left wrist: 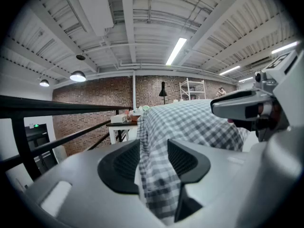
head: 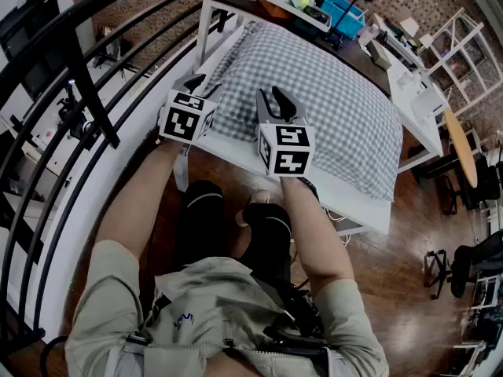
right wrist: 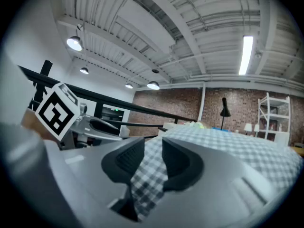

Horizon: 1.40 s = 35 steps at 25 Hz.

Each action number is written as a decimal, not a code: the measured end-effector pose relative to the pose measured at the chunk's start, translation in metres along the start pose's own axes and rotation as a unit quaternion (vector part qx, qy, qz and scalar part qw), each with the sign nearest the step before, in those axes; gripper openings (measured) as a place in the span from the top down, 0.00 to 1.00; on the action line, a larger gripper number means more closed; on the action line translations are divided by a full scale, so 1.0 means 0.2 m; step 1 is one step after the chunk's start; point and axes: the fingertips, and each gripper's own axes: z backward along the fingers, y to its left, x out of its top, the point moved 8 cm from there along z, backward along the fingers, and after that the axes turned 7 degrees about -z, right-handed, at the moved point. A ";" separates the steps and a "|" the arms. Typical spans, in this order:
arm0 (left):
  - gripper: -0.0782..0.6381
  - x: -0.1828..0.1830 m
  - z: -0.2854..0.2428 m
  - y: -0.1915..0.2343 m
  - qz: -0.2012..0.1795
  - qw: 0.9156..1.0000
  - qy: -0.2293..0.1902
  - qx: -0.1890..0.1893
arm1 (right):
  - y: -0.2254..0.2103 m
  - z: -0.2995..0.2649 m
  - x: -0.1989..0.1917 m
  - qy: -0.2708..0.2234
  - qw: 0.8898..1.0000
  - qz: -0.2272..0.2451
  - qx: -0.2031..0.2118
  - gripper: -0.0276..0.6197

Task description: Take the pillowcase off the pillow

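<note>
Checked pillowcase [head: 330, 108] lies puffed up across the white table [head: 371, 207]. Both jaws are clamped on its cloth at the table's near edge: left gripper [left wrist: 154, 159] by the near left corner, right gripper [right wrist: 151, 161] just beside it.

— Any writing to read?
— None. The cubes on the left gripper [head: 203, 85] and right gripper [head: 274, 100] bear only black-and-white square markers; the green-lit sign [left wrist: 35, 125] far left is too small.

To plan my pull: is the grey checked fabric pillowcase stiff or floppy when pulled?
Probably floppy: the grey checked fabric pillowcase hangs in folds inside the left claw. It will likely bunch, not slide off whole: the right claw pinches a gathered fold.
</note>
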 end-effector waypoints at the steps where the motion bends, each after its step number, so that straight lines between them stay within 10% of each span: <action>1: 0.65 -0.03 -0.01 0.01 0.006 1.000 0.009 -0.002 | 0.03 -0.03 -0.02 0.012 1.000 -0.001 0.009 0.78; 6: 0.55 -0.20 0.02 0.02 0.042 0.998 0.040 -0.005 | 0.16 -0.17 -0.16 0.096 0.995 -0.009 0.033 0.73; 11: 0.56 -0.24 0.09 0.02 0.066 0.997 0.036 0.003 | 0.25 -0.31 -0.31 0.191 0.977 0.097 0.021 0.80; 13: 0.56 -0.22 0.12 0.01 0.064 0.997 0.030 0.007 | 0.25 -0.27 -0.30 0.186 0.977 0.101 0.023 0.94; 27: 0.73 -0.10 0.13 -0.03 0.065 0.998 0.018 -0.005 | 0.05 0.33 -0.26 0.109 0.992 0.062 0.002 0.95; 35: 0.69 -0.18 0.07 -0.27 0.049 0.983 0.062 -0.164 | 0.01 0.48 -0.37 0.107 0.994 0.029 -0.010 0.95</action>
